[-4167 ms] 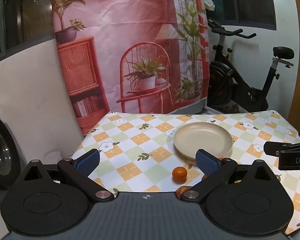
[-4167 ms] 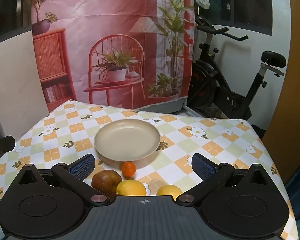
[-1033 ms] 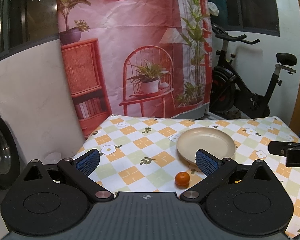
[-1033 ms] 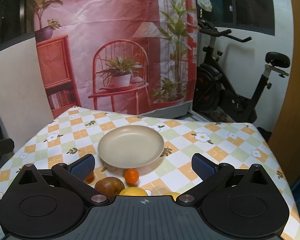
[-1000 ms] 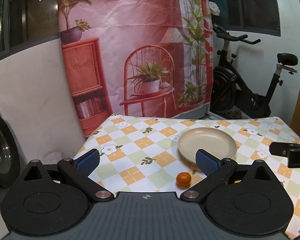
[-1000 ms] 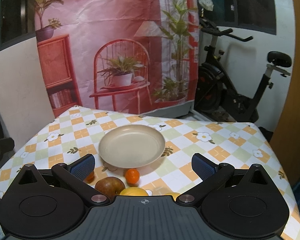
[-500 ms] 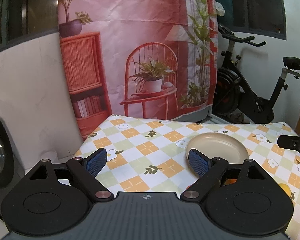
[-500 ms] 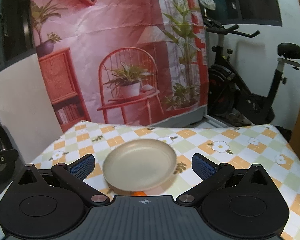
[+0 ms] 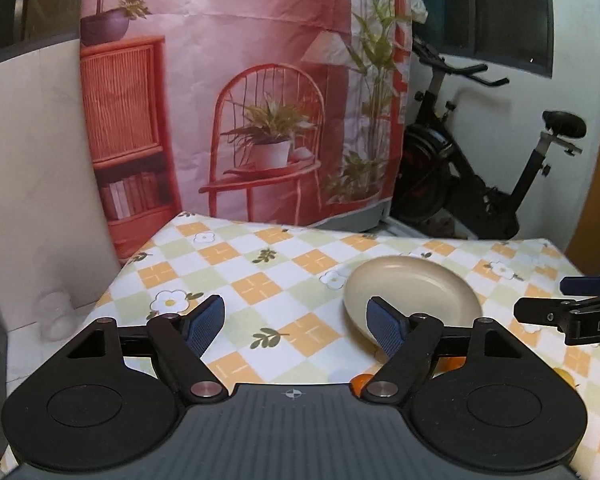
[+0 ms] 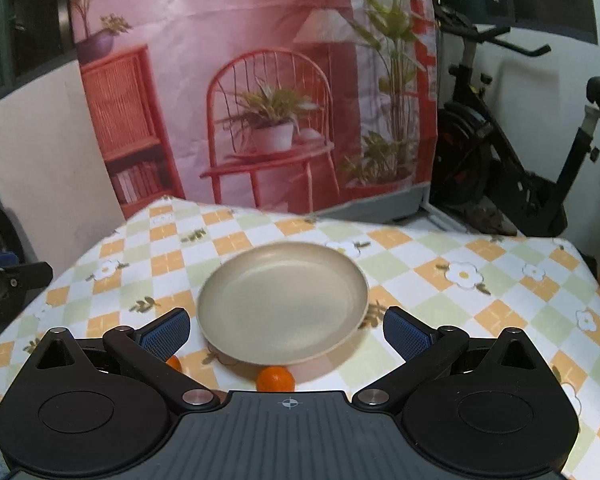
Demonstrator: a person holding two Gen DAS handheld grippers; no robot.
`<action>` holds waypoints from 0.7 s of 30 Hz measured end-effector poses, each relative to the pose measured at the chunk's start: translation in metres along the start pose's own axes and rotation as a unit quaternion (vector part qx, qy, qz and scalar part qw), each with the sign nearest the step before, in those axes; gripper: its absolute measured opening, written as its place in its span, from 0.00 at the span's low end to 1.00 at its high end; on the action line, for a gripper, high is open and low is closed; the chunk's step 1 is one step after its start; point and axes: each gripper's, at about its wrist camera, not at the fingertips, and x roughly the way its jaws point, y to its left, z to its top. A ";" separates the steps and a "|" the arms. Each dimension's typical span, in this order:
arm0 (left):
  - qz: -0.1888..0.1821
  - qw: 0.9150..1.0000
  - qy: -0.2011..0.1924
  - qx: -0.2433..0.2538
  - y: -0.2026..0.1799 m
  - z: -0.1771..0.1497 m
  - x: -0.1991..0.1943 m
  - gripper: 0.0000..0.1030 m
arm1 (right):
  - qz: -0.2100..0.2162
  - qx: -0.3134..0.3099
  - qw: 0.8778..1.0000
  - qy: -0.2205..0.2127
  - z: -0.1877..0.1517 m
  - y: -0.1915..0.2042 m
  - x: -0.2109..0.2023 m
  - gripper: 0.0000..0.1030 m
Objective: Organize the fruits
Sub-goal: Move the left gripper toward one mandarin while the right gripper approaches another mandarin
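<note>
beige plate [image 10: 283, 312] empty, tangerine [image 10: 275, 379] beside

Checked cloth [image 10: 420, 256] covers the table, filling the lower frame. Centre, an empty beige plate [image 10: 283, 304] sits on it; a small orange [image 10: 275, 378] lies just below the rim, another [image 10: 174, 362] lower left.

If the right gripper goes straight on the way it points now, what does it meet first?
Most likely the plate. It lies straight ahead of the right gripper, whose jaws are open with nothing between them. The small orange sits nearer, but probably below that line; depth is unclear.
</note>
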 end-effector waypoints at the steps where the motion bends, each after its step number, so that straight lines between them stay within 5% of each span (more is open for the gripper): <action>1: 0.004 1.000 0.001 0.005 -0.002 0.000 0.002 0.78 | -0.001 -0.001 1.000 0.000 -0.001 -0.001 0.003 1.00; 8: 0.047 0.996 0.022 0.070 -0.019 -0.001 0.022 0.81 | -0.007 0.006 1.000 0.017 -0.009 -0.009 0.017 0.99; 15: 0.020 0.997 0.038 0.062 -0.011 -0.006 0.033 0.81 | -0.009 0.014 0.999 0.031 -0.014 -0.017 0.028 0.94; 21: -0.004 0.998 0.054 0.042 -0.006 -0.013 0.047 0.65 | -0.012 0.008 0.999 0.045 -0.017 -0.017 0.038 0.93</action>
